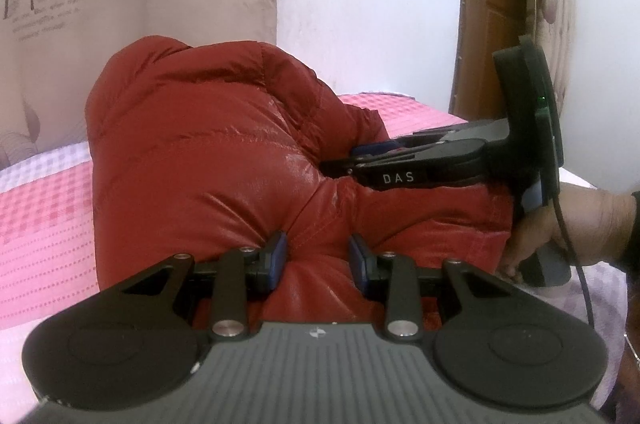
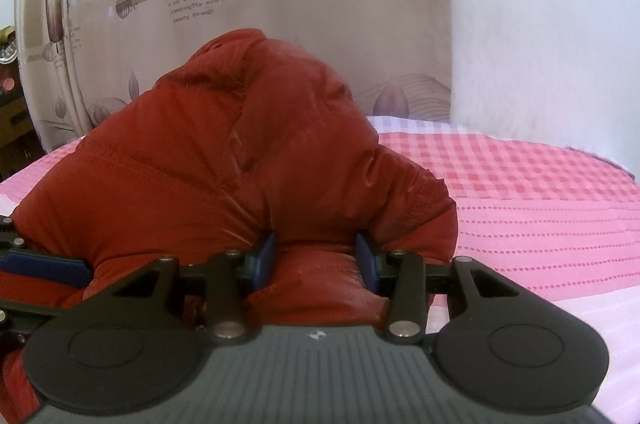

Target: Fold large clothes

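Where the left wrist view looks down, the left gripper [image 1: 318, 260] pinches a puffy fold of the red jacket [image 1: 208, 152], heaped on the pink bed [image 1: 44, 224]; the right gripper [image 1: 360, 160] bites in from the side. Right wrist view: right gripper [image 2: 316, 260] jaws pinching jacket [image 2: 240, 152] near the bed's [image 2: 520, 208] front edge, curtain [image 2: 280, 24] behind.

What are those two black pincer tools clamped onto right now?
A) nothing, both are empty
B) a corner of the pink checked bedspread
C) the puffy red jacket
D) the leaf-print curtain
C: the left gripper and the right gripper each have a bunched fold of the red jacket pinched between their blue pads, while the pink bedspread lies untouched beneath.
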